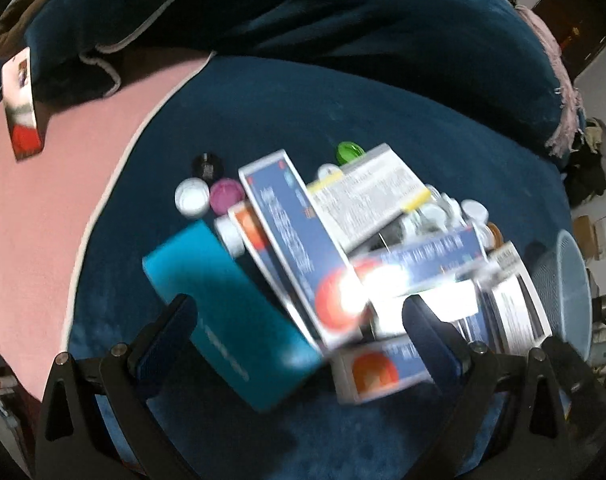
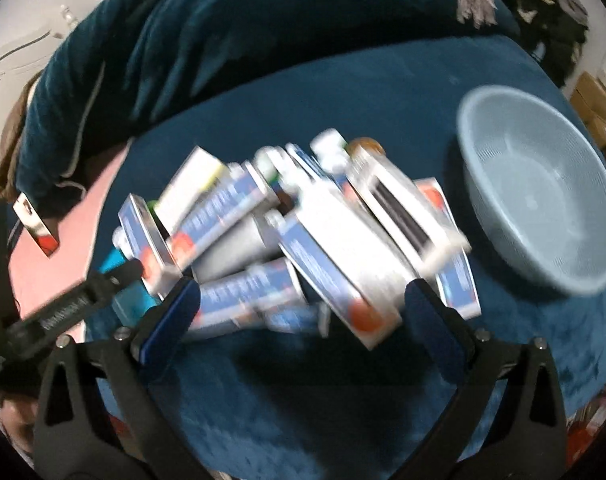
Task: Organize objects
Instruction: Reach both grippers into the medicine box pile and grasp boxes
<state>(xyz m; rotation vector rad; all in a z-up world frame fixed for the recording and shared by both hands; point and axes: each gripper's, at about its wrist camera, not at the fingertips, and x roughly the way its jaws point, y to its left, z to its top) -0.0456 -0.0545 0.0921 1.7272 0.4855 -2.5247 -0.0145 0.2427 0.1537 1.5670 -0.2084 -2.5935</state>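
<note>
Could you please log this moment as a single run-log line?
left gripper: open, above teal box | right gripper: open, above box pile | basket: empty | nothing held

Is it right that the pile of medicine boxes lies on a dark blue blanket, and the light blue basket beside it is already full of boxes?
Not quite. The pile of medicine boxes does lie on the dark blue blanket, and the light blue basket stands beside it, but the basket is empty. The right wrist view looks straight into it and shows only its bare perforated wall and bottom.
</note>
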